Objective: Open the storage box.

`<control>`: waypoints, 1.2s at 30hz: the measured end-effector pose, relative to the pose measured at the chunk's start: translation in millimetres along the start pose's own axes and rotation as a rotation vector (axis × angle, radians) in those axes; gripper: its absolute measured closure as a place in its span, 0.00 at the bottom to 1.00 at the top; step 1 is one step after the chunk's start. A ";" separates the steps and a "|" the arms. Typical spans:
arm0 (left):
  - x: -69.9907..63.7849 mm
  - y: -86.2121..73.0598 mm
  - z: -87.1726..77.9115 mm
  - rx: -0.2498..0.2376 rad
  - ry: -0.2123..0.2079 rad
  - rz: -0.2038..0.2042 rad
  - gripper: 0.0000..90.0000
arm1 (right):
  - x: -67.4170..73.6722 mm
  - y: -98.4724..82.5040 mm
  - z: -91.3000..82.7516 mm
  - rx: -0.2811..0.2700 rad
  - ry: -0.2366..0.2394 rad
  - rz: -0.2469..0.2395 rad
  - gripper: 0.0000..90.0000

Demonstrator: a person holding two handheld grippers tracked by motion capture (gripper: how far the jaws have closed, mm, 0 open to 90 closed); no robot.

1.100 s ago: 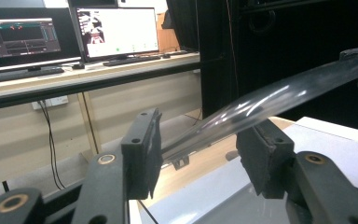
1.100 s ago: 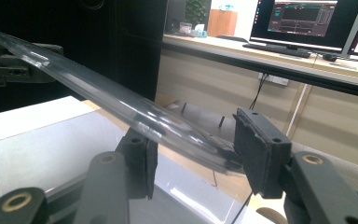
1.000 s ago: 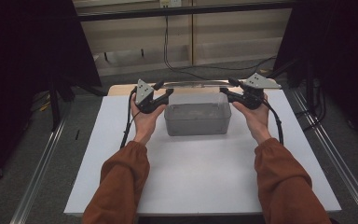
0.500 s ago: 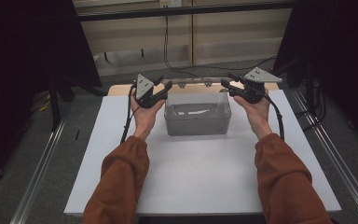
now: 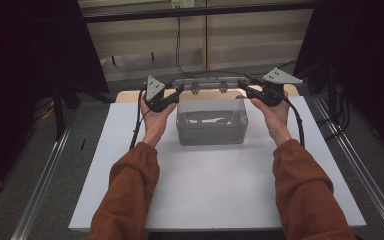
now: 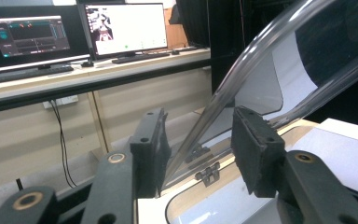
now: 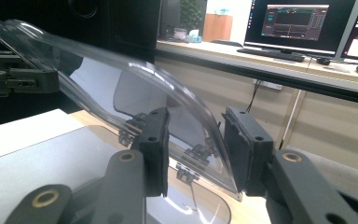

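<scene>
Starting at the left, we see the left gripper (image 5: pixel 179 90) at one end of the clear lid (image 5: pixel 207 84), raised on its hinges behind the clear box (image 5: pixel 210 122). Its jaws have just been closing; the lid's edge runs between them against one pad, a gap at the other. Rightward, the right gripper (image 5: pixel 242 90) straddles the opposite end, also just closing, pads not pressing yet.

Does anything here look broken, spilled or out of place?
Nothing stands out. The clear plastic box sits square on the white table, its hinged clear lid raised by the left gripper and right gripper. No cracks or spills show.
</scene>
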State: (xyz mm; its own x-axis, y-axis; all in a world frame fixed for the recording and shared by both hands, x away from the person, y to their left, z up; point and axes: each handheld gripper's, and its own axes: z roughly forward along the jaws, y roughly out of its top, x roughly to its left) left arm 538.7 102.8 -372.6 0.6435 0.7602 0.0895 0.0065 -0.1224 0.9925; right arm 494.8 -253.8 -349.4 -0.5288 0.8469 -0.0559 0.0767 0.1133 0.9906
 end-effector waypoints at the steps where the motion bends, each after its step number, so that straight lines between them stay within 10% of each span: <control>1: 0.9 -0.4 0.5 0.005 -0.005 0.000 0.67 | -0.8 -0.2 0.7 -0.001 0.000 0.001 0.68; 36: 12.2 -8.2 19.5 0.050 0.008 -0.003 0.78 | -23.4 -16.9 35.0 0.001 -0.012 0.030 0.71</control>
State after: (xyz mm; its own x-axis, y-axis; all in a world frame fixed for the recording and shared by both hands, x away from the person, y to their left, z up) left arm 561.4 100.6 -381.3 0.6371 0.7657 0.0879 0.0465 -0.1520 0.9873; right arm 535.4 -257.3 -369.2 -0.5160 0.8561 -0.0280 0.0927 0.0883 0.9918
